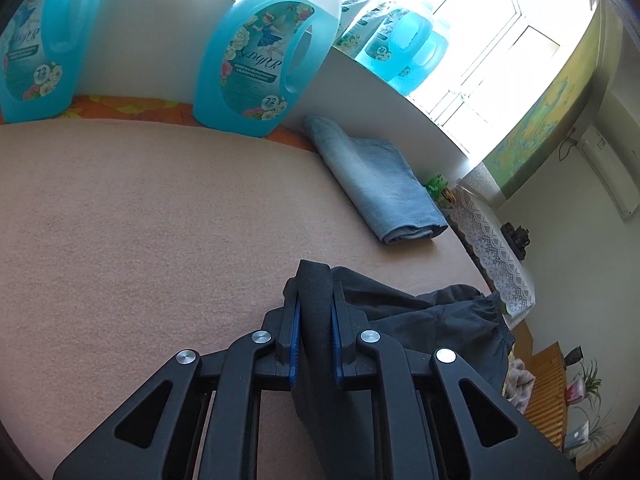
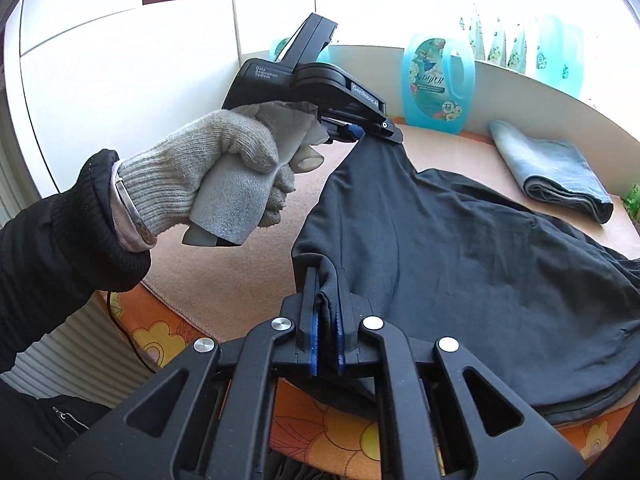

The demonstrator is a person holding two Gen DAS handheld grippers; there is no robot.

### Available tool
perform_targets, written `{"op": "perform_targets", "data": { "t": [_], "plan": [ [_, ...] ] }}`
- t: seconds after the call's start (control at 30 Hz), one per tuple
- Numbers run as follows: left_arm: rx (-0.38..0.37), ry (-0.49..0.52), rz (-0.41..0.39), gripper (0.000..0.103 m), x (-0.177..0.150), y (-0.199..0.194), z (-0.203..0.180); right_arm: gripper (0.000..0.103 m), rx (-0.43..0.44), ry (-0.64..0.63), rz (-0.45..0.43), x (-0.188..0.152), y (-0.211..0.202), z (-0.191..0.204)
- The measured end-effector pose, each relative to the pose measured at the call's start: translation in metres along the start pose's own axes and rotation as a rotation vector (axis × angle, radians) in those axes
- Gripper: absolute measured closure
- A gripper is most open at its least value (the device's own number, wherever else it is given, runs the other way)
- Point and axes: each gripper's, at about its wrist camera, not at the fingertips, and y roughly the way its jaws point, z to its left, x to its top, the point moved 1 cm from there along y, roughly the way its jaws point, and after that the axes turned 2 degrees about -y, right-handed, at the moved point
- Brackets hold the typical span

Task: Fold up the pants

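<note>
Dark grey pants (image 2: 460, 248) lie spread over a pink blanket (image 2: 224, 280) on the table, and show in the left wrist view (image 1: 420, 308). My right gripper (image 2: 326, 280) is shut on a bunched edge of the pants near the table's front. My left gripper (image 1: 316, 280) is shut on another edge of the same pants and holds it lifted above the blanket. It also shows in the right wrist view (image 2: 372, 130), held by a gloved hand (image 2: 224, 176). The fabric hangs stretched between both grippers.
A folded light-blue garment (image 1: 380, 184) lies at the back right, also in the right wrist view (image 2: 552, 172). Blue detergent bottles (image 1: 260, 48) stand along the back wall (image 1: 160, 40). An orange flowered cloth (image 2: 160, 336) covers the table's front edge.
</note>
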Motion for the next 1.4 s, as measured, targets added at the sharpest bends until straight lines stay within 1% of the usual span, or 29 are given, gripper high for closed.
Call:
{"op": "perform_targets", "data": {
  "t": [0.17,0.23,0.27,0.37,0.43,0.53,0.63,0.7,0.73,0.83,0.9,0.97,1.03,1.07,1.1,1.13,1.17,1.23,1.27,1.3,1.33,1.37,1.4],
  "plan": [
    [-0.022,0.046,-0.018,0.093,0.017,0.010,-0.038,0.096,-0.013,0.074,-0.066,0.003,-0.033,-0.035],
    [-0.026,0.072,-0.023,0.094,0.022,0.018,-0.057,0.097,-0.017,0.117,-0.090,0.006,-0.041,-0.058],
    [-0.028,0.085,-0.023,0.096,0.025,0.024,-0.066,0.097,-0.030,0.132,-0.103,0.006,-0.045,-0.069],
    [-0.039,0.127,-0.016,0.097,0.029,0.042,-0.096,0.097,-0.065,0.183,-0.132,0.002,-0.059,-0.099],
    [-0.057,0.147,-0.007,0.097,0.031,0.057,-0.116,0.097,-0.083,0.227,-0.147,-0.003,-0.067,-0.122],
    [-0.082,0.186,0.011,0.097,0.032,0.084,-0.148,0.097,-0.141,0.277,-0.167,-0.013,-0.080,-0.154],
    [-0.093,0.237,0.026,0.097,0.032,0.108,-0.178,0.097,-0.199,0.343,-0.171,-0.028,-0.094,-0.189],
    [-0.101,0.268,0.038,0.097,0.030,0.116,-0.192,0.097,-0.215,0.395,-0.159,-0.042,-0.099,-0.212],
    [-0.098,0.292,0.043,0.097,0.028,0.118,-0.198,0.097,-0.206,0.423,-0.145,-0.051,-0.100,-0.222],
    [-0.078,0.363,0.079,0.096,0.017,0.118,-0.207,0.097,-0.140,0.528,-0.098,-0.081,-0.095,-0.247],
    [-0.067,0.399,0.108,0.096,0.005,0.112,-0.208,0.097,-0.081,0.579,-0.051,-0.097,-0.085,-0.257],
    [-0.078,0.415,0.134,0.093,-0.010,0.102,-0.204,0.094,0.003,0.593,0.001,-0.107,-0.077,-0.265],
    [-0.083,0.427,0.152,0.093,-0.027,0.090,-0.201,0.092,0.062,0.579,0.041,-0.111,-0.079,-0.269],
    [-0.089,0.433,0.161,0.093,-0.036,0.082,-0.199,0.087,0.078,0.571,0.056,-0.110,-0.082,-0.273],
    [-0.093,0.440,0.167,0.093,-0.046,0.074,-0.197,0.084,0.086,0.566,0.055,-0.106,-0.087,-0.278],
    [-0.102,0.441,0.177,0.093,-0.056,0.067,-0.195,0.077,0.096,0.566,0.036,-0.101,-0.094,-0.285],
    [-0.114,0.441,0.196,0.093,-0.066,0.062,-0.195,0.066,0.117,0.571,0.010,-0.094,-0.101,-0.294],
    [-0.124,0.452,0.231,0.093,-0.087,0.058,-0.195,0.055,0.174,0.575,-0.017,-0.072,-0.106,-0.310],
    [-0.123,0.460,0.247,0.093,-0.098,0.058,-0.195,0.055,0.209,0.551,-0.010,-0.057,-0.101,-0.315],
    [-0.131,0.462,0.264,0.093,-0.107,0.058,-0.196,0.055,0.208,0.523,-0.001,-0.042,-0.094,-0.319],
    [-0.140,0.458,0.281,0.093,-0.115,0.058,-0.196,0.055,0.181,0.502,0.013,-0.030,-0.084,-0.322],
    [-0.144,0.451,0.291,0.093,-0.122,0.059,-0.195,0.055,0.178,0.481,0.038,-0.017,-0.071,-0.322],
    [-0.146,0.447,0.296,0.093,-0.127,0.059,-0.193,0.055,0.209,0.467,0.069,-0.007,-0.054,-0.322]
  ]
}}
